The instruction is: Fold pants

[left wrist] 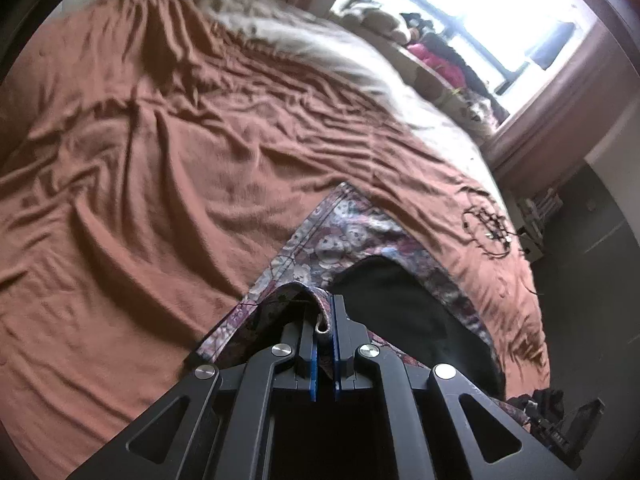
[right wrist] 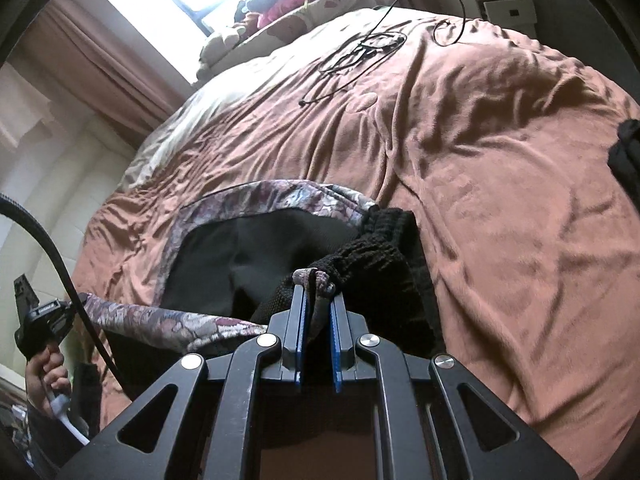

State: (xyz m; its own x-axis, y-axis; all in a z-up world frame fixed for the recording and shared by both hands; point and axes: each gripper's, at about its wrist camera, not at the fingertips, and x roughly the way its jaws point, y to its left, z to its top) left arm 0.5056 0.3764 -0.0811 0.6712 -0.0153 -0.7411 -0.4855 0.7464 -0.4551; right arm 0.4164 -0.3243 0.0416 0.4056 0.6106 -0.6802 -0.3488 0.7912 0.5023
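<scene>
The pants (left wrist: 344,236) are floral-patterned outside with a black lining (left wrist: 400,304) and lie on a brown blanket-covered bed. My left gripper (left wrist: 324,304) is shut on a folded floral edge of the pants, held just above the bed. In the right wrist view the pants (right wrist: 280,196) spread ahead with the black lining (right wrist: 248,256) showing and a black ribbed waistband (right wrist: 376,256) bunched up. My right gripper (right wrist: 318,284) is shut on a floral edge of the pants next to the waistband. The left gripper (right wrist: 44,312) also shows at far left, held by a hand.
The brown blanket (left wrist: 180,160) covers the bed, with a cream sheet (left wrist: 320,52) toward the window. Black cables (right wrist: 360,48) lie on the far bed. A dark garment (right wrist: 628,152) sits at the right edge. Stuffed toys and clothes (left wrist: 420,40) line the windowsill.
</scene>
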